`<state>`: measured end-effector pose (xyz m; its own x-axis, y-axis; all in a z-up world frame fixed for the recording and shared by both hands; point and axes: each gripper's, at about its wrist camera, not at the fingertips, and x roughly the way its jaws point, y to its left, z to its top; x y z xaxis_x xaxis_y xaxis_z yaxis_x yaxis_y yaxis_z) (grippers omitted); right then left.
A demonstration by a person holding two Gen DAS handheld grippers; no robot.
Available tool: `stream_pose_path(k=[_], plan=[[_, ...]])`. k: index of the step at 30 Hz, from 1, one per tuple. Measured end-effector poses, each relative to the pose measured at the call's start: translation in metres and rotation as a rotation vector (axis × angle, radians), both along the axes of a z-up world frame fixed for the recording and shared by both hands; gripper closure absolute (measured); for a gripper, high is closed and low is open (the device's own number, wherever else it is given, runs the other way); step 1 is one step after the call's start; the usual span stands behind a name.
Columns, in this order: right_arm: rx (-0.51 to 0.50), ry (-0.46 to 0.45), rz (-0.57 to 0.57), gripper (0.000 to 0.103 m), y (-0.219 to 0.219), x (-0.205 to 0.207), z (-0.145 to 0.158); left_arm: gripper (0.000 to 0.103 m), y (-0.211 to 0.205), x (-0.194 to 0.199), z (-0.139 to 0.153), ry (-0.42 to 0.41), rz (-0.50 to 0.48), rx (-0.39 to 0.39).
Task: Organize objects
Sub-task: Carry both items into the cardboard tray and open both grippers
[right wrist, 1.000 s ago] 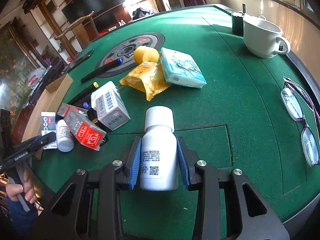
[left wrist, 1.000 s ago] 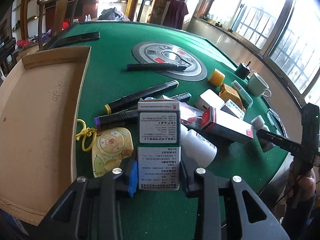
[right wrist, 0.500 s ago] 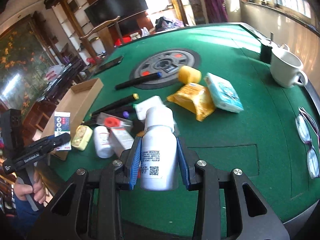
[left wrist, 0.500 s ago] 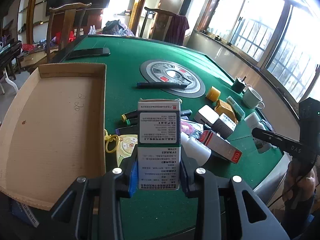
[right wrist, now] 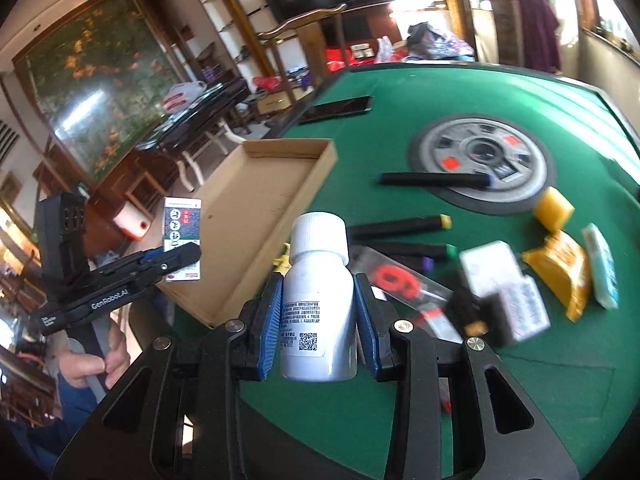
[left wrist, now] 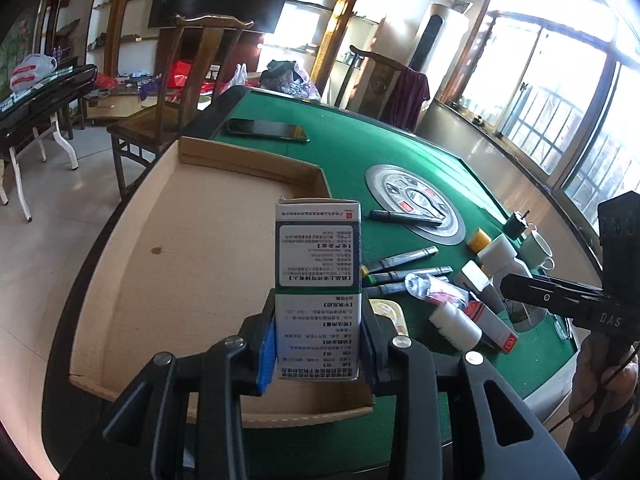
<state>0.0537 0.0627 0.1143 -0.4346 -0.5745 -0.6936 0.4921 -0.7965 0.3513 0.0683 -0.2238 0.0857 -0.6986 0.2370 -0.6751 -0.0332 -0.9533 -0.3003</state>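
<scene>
1. The left gripper (left wrist: 318, 344) is clamped on an upright white-and-green cardboard medicine box (left wrist: 319, 280), held above the shallow brown cardboard tray (left wrist: 192, 248) at the left edge of the green felt table (left wrist: 348, 140).
2. The right gripper (right wrist: 318, 324) is clamped on an upright white plastic screw-cap bottle (right wrist: 318, 292), held just right of the tray's near corner.
3. Black marker pens (right wrist: 400, 226) and small packets lie farther right.
</scene>
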Motion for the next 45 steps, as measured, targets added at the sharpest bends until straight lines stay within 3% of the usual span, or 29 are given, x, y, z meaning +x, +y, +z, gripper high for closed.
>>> stream_pose_path(k=[10, 20, 28, 37, 45], plan=[[0.027, -0.061, 0.09, 0.069, -0.111, -0.059, 0.006, 0.069, -0.053, -0.046, -0.006, -0.053, 0.018, -0.001], [0.107, -0.16, 0.017, 0.069, -0.194, -0.144, -0.033, 0.069, -0.071, -0.126, -0.036, -0.195, 0.033, -0.032], [0.116, -0.238, -0.098, 0.069, -0.194, -0.203, -0.067, 0.069, -0.048, -0.158, -0.063, -0.259, -0.006, 0.006], [0.129, -0.233, -0.078, 0.069, -0.195, -0.204, -0.076, 0.068, -0.027, -0.115, -0.062, -0.245, 0.05, -0.048], [0.13, -0.233, -0.075, 0.069, -0.198, -0.201, -0.076, 0.068, -0.023, -0.145, -0.047, -0.254, 0.006, -0.069]])
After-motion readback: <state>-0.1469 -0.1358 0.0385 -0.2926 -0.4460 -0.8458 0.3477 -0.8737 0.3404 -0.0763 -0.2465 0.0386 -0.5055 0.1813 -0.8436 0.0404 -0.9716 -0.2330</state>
